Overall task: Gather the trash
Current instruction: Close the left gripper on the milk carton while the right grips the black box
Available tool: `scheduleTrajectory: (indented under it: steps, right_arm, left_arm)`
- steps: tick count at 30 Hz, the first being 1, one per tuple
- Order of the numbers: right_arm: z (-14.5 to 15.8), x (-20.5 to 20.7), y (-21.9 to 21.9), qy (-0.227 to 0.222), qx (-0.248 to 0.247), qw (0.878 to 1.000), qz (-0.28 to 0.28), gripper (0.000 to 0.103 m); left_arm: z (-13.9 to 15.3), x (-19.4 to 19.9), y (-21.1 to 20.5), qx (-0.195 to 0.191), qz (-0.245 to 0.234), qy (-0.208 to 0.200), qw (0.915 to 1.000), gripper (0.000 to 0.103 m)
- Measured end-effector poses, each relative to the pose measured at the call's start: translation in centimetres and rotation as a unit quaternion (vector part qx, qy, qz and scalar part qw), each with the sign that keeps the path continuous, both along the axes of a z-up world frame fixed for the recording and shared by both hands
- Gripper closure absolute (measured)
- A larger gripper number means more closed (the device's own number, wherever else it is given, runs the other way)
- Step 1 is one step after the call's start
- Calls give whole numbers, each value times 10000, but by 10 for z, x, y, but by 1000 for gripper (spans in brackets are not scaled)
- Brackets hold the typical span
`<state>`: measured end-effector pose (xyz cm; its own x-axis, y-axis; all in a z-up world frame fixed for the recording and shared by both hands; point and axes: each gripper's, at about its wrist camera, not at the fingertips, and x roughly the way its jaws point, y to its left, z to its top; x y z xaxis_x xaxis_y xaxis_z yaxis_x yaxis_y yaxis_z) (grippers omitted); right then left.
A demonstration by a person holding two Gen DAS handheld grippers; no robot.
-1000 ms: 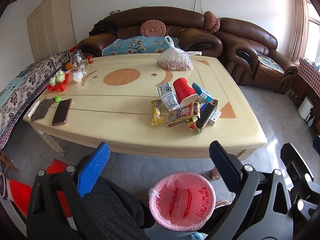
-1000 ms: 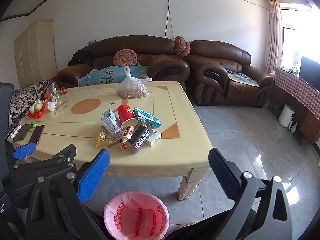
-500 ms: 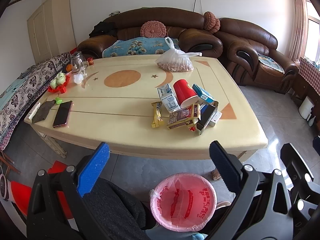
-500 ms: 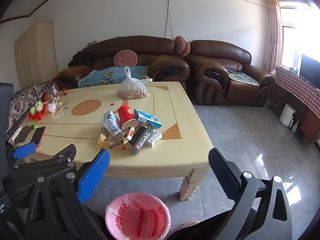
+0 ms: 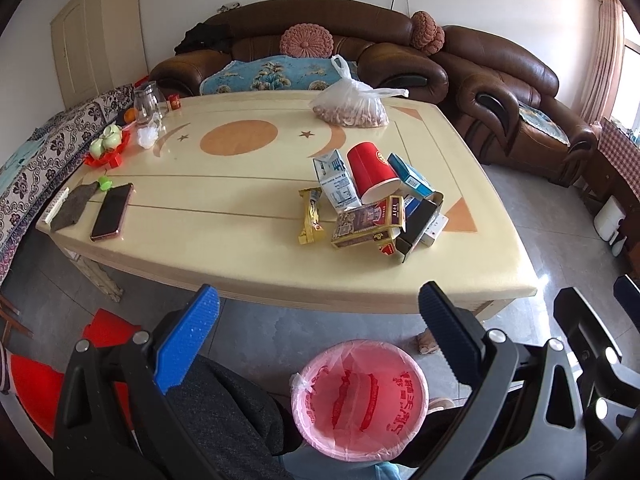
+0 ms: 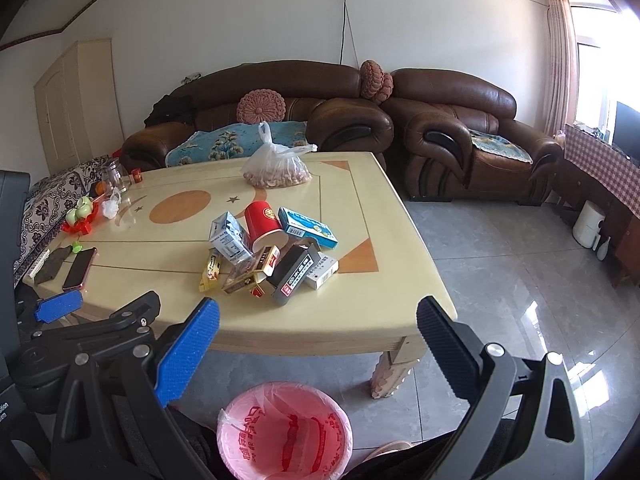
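Observation:
A heap of trash lies on the cream table (image 5: 224, 208) (image 6: 360, 312): a red paper cup (image 5: 370, 170) (image 6: 264, 220), a small milk carton (image 5: 335, 182) (image 6: 230, 238), a yellow wrapper (image 5: 311, 216) (image 6: 211, 272), a blue-white box (image 5: 412, 178) (image 6: 308, 227), a dark red box (image 5: 370, 222) (image 6: 252, 270) and a black box (image 5: 416, 230) (image 6: 294, 274). A bin with a pink bag (image 5: 360, 398) (image 6: 284, 430) stands on the floor below the table's front edge. My left gripper (image 5: 318, 330) and right gripper (image 6: 318, 338) are both open and empty, held above the bin, short of the table.
A bag of nuts (image 5: 352, 108) (image 6: 276, 170) sits at the table's far side. A phone (image 5: 112, 210) (image 6: 79, 268), a glass jar (image 5: 147, 104) and green cups on a red tray (image 5: 106, 146) are at the left. Brown sofas (image 5: 304, 56) stand behind.
Both views have crept slightly closer to the table and a little to the right. The trash and the bin have not moved; both grippers stay open.

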<state>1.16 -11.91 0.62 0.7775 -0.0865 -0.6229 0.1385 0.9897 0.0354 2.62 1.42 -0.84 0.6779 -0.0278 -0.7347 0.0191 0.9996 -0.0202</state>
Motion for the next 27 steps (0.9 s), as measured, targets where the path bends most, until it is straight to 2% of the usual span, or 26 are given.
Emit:
scheduleTrajectory:
  steps: [3, 12, 21, 27]
  right_arm:
    - [-7, 8, 0, 52, -49, 10000, 38, 6]
    - [-27, 35, -15, 115, 225, 9996, 155, 6]
    - [-46, 63, -29, 201, 525, 9981, 255, 6]
    - [-56, 82, -33, 223, 692, 9969, 315, 6]
  left_arm:
    - [-8, 11, 10, -171, 71, 116, 9998, 5]
    - [-22, 43, 21, -75, 241, 318, 9992, 5]
    - [-24, 80, 14, -70, 55, 442, 9990, 5]
    - [-25, 102, 3, 70, -42, 437, 9990, 5]
